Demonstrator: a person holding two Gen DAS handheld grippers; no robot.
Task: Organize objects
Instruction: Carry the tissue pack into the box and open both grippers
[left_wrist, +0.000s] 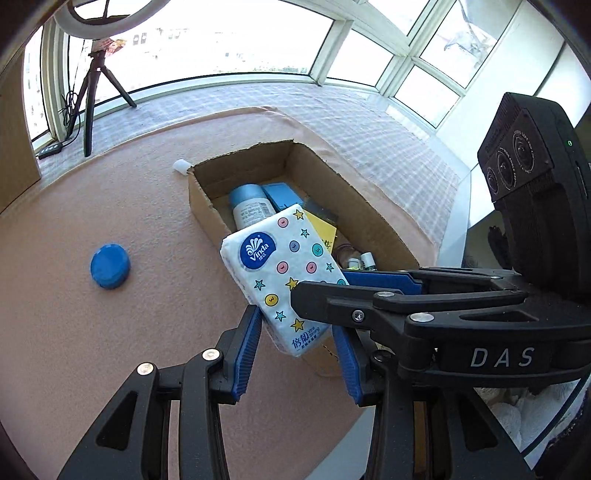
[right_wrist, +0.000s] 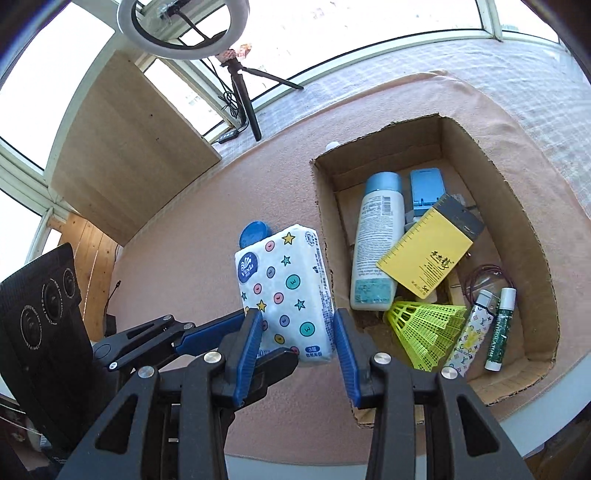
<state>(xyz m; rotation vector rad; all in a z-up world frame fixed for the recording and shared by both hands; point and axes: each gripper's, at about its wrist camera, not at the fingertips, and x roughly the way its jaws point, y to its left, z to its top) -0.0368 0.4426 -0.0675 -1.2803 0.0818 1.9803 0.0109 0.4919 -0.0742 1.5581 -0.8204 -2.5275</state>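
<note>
- The left gripper has its jaws clenched on the lower end of the tissue pack, with a blue pad against each long edge.
- The right gripper reaches in from the other side, and its jaws also press on the same pack.
- The tissue pack is white with coloured dots and stars. It is held up off the worktop, tilted, just beside the left wall of the cardboard box and not inside it.
- In the box, a white bottle with a blue cap lies beside a blue case, and a yellow ruler card lies partly over them.
- Nearer the front of the box lie a yellow-green shuttlecock and two small tubes.
- A blue lid sits on the pink worktop, well apart from the box.
- A ring light on a tripod stands by the windows.
</note>
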